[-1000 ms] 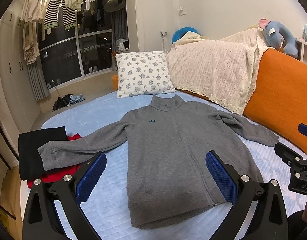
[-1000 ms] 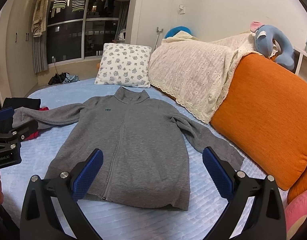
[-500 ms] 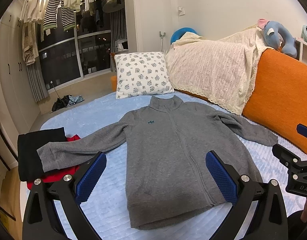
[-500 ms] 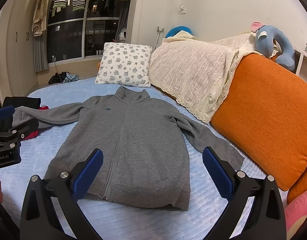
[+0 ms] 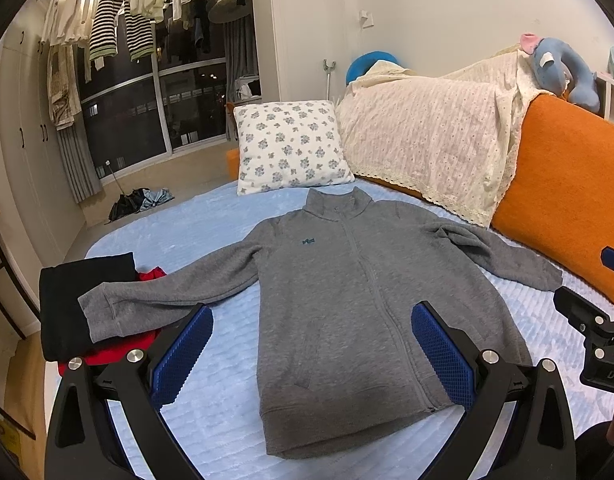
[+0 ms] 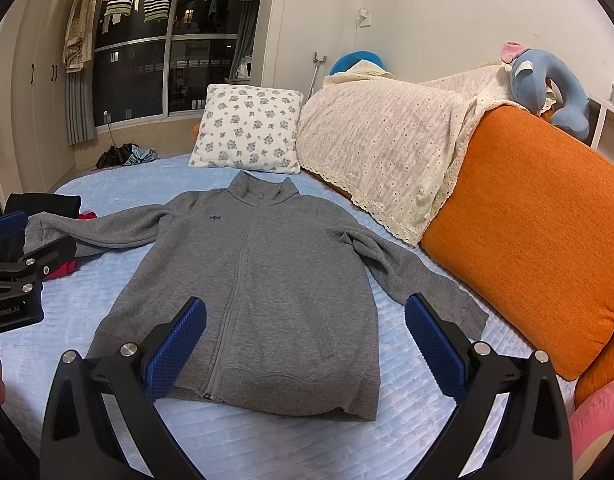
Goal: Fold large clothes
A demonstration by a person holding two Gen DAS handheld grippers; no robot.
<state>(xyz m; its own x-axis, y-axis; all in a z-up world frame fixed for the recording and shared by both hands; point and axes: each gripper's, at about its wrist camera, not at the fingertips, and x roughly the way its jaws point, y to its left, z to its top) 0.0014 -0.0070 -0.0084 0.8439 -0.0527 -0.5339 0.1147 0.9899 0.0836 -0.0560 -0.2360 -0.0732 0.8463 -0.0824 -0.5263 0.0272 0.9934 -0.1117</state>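
Note:
A grey zip-up sweatshirt (image 5: 347,300) lies flat, front up, on the light blue bed (image 5: 211,240), collar to the far side, both sleeves spread out. It also shows in the right wrist view (image 6: 259,280). Its left sleeve cuff (image 5: 103,316) rests on a folded pile. My left gripper (image 5: 311,340) is open and empty, held above the hem's near left side. My right gripper (image 6: 305,334) is open and empty, above the hem's near right side. Each gripper shows at the edge of the other's view.
A folded black and red clothes pile (image 5: 71,304) sits at the bed's left edge. A floral pillow (image 5: 291,144) stands beyond the collar. An orange cushion (image 6: 531,232) and a cream blanket (image 6: 387,140) line the right side. The floor (image 5: 23,392) drops off left.
Both views have shifted slightly; the sweatshirt sits a little higher and farther in frame. The sweatshirt itself has not moved, and both grippers stay open.

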